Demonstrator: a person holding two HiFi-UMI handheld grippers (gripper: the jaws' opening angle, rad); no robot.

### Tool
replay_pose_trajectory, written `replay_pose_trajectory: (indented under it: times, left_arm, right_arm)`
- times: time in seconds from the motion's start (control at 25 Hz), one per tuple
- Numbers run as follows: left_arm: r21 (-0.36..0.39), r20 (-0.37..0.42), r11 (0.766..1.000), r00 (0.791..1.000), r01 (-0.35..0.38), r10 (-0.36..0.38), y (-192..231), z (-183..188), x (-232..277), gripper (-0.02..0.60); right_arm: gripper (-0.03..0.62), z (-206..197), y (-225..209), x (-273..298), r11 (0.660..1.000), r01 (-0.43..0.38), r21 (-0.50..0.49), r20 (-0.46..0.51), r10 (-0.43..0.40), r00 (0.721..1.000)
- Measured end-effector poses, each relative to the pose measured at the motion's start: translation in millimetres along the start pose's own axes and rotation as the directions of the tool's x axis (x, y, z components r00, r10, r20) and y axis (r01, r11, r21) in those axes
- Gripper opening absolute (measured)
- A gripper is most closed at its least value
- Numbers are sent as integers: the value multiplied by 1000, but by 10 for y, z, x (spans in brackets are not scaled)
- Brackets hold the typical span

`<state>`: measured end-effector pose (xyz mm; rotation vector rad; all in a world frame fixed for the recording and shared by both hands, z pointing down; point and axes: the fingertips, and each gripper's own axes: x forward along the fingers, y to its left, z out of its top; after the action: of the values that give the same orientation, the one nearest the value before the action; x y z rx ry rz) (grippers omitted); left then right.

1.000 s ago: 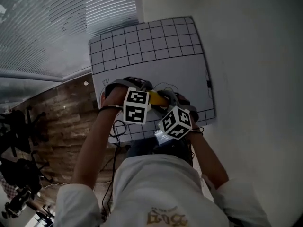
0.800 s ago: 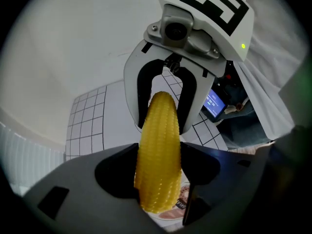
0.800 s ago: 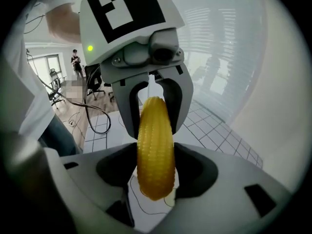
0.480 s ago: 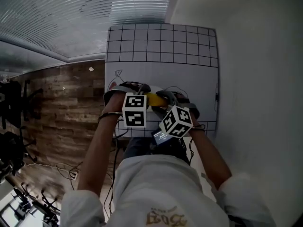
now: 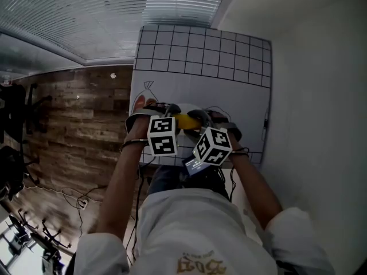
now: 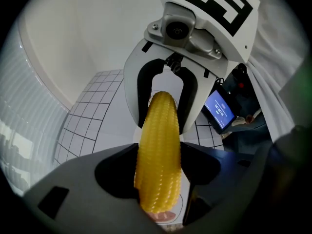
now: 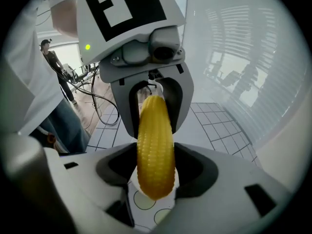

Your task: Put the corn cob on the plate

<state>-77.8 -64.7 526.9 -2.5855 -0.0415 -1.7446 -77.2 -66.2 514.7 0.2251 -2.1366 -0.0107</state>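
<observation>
A gridded white table [image 5: 200, 53] stands between wood-plank floor [image 5: 74, 136], blinds [image 5: 86, 16] and white wall [image 5: 321, 96].

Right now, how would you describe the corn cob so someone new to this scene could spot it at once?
Look over the near part of the white gridded mat, where the left claw and right claw face each other. The corn cob spans between them, one end clamped in each. It is the only yellow, knobbly thing there, against grey and white claw parts.
</observation>
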Motion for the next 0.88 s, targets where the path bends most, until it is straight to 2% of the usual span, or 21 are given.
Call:
replay_pose_trajectory:
  times: [0.44,0.88]
  left_arm:
    - [-55,-15,998,1000,16,-17,11,-78,357,261]
    - [-88,-20,996,1000,-22,20,30,-128,626,261]
  right_arm:
    - [239,-256,9,270,998,-57,-30,-30,56,998]
    - [239,-453,16,473,992,-82,-94,-54,77,996]
